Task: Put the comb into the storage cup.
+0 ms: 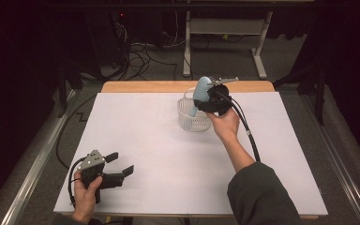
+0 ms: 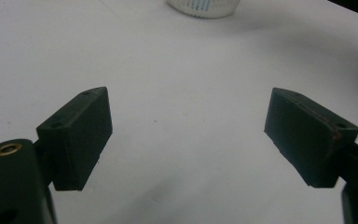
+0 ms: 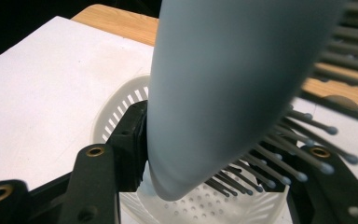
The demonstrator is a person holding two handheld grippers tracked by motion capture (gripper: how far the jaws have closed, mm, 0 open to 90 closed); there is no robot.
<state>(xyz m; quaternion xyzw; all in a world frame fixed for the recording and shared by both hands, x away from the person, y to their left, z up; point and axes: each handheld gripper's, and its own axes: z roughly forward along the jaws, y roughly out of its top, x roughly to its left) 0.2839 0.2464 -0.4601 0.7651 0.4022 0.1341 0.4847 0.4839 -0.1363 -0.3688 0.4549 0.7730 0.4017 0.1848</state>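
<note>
A light blue hairbrush (image 3: 223,84) is being held between the jaws of the right gripper (image 1: 205,101), just above the white basket (image 1: 187,119). The left gripper (image 1: 117,166) is being kept wide open with nothing in it, low over the white table (image 1: 168,154).

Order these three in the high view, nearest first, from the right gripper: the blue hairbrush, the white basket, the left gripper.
1. Blue hairbrush: between the jaws of the right gripper.
2. White basket: just below it, at the table's far middle.
3. Left gripper: farthest, near left corner, over the white table.

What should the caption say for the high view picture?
Right gripper holds a blue hairbrush over the white basket.
</note>
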